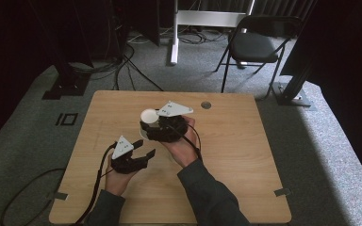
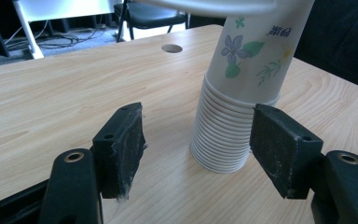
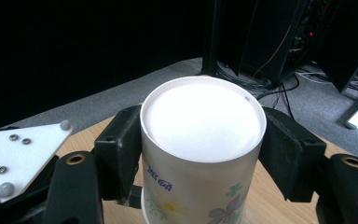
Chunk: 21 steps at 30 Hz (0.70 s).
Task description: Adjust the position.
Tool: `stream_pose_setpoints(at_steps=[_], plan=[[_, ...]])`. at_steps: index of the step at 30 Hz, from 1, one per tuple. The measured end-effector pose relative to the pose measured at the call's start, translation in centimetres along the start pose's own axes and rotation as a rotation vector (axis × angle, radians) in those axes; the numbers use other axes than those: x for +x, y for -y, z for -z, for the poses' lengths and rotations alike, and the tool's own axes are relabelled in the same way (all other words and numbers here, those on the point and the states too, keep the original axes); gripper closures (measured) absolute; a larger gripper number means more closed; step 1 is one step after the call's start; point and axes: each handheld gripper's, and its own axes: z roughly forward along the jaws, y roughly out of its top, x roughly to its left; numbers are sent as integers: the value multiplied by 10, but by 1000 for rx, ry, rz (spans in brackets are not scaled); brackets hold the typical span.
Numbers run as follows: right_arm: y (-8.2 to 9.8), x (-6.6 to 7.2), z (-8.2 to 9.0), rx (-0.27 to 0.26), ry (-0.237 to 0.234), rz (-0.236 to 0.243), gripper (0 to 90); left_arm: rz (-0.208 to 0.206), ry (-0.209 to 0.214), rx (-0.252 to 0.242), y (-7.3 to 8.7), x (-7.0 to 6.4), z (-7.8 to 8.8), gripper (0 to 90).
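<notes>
I am seeing an upside-down stack of paper cups point(image 2: 223, 135) standing near the middle of the bench point(image 1: 245, 155), with the top cup point(image 3: 200, 154), printed with flowers, sitting over the stack, its white base facing up. In the right gripper view, the right gripper point(image 3: 203, 149) is straddling this top cup just below its base: the jaws are standing wide, one pad on each side of the cup wall, close against it, though I cannot tell whether they are pressing. In the high view the right gripper point(image 1: 162, 128) is lying over the stack from the right. The left gripper point(image 2: 200, 149) is waiting low beside the stack with its jaws wide apart and holding nothing; in the left gripper view the lower rims of the stack are showing between the two pads, the right pad overlapping them and the left pad well apart. In the high view the left gripper point(image 1: 143, 159) is sitting just in front of the stack, toward the person.
</notes>
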Motion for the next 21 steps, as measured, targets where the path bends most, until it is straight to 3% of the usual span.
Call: stream_pose_setpoints(at_steps=[11, 21], plan=[[7, 11, -11, 16, -37, 2, 337, -12, -5, -14, -1, -1, 2, 388], [11, 15, -16, 31, -55, 7, 336, -8, -5, -56, -4, 1, 9, 404]])
